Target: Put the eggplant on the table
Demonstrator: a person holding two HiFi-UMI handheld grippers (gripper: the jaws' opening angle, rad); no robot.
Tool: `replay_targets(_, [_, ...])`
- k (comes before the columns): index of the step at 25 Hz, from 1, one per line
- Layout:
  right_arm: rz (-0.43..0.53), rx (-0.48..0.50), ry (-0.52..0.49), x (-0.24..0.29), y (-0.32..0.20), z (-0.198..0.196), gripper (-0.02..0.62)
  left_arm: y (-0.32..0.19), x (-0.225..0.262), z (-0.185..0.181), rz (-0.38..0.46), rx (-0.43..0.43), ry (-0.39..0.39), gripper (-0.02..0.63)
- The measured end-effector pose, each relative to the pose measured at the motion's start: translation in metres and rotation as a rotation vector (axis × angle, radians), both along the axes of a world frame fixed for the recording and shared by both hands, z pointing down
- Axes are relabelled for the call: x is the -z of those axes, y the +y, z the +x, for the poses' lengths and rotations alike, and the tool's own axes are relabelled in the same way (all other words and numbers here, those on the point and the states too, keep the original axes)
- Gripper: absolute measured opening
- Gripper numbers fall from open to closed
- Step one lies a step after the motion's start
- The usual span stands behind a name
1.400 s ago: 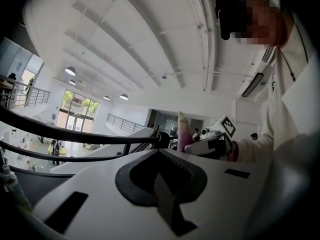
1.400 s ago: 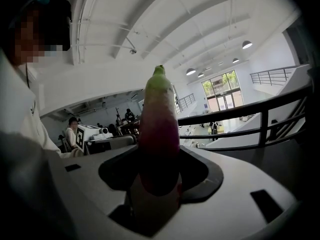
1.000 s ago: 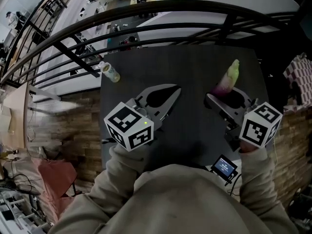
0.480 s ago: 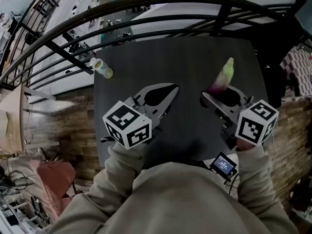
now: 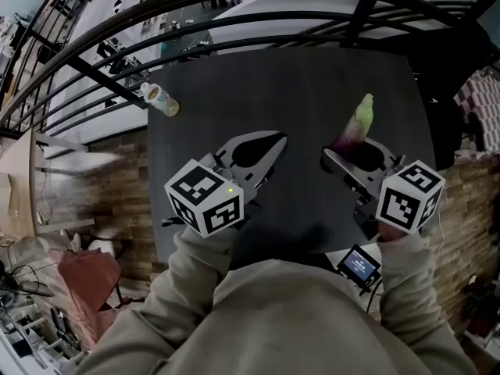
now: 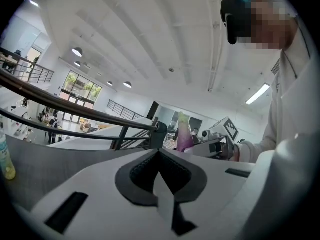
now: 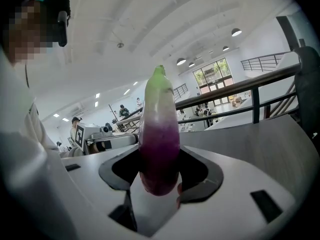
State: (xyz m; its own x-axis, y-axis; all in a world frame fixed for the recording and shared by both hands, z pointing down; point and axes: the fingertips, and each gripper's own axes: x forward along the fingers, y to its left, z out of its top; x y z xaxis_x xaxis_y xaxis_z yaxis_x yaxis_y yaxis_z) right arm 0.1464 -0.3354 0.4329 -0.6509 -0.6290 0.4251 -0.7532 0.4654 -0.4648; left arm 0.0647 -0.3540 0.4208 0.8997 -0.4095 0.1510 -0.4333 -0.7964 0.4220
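Head view: eggplant (image 5: 358,123) right of centre over the dark bench (image 5: 297,84), green tip toward frame top.
Right tongs (image 5: 353,148): clamped on its purple base, with its long axis running straight out from them.
Left tongs (image 5: 277,139): together, empty, to its lower left.
Next move: likely the right hand's, downward.

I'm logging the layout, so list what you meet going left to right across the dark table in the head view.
small bottle → left gripper, jaws together with nothing in them → eggplant, clamped upright in the right gripper
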Motion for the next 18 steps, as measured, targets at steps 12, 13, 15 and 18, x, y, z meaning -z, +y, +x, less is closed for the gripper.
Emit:
replay_targets(12, [-0.116, 0.026, -0.004, -0.069, -0.014, -0.007, 0.233, -0.006, -0.071, -0.011, -0.117, 0.031, -0.027, 0.003])
replay_targets(13, [-0.126, 0.032, -0.004, -0.077, -0.017, -0.006, 0.233, -0.008, -0.079, -0.009, -0.127, 0.033, -0.032, 0.003])
replay_targets(15, [-0.147, 0.043, -0.005, -0.091, -0.018, -0.005, 0.234, -0.009, -0.09, -0.006, -0.141, 0.032, -0.045, 0.003])
replay_targets(18, [-0.173, 0.053, -0.007, -0.107, -0.016, -0.005, 0.233, -0.007, -0.102, -0.005, -0.157, 0.032, -0.059, 0.003])
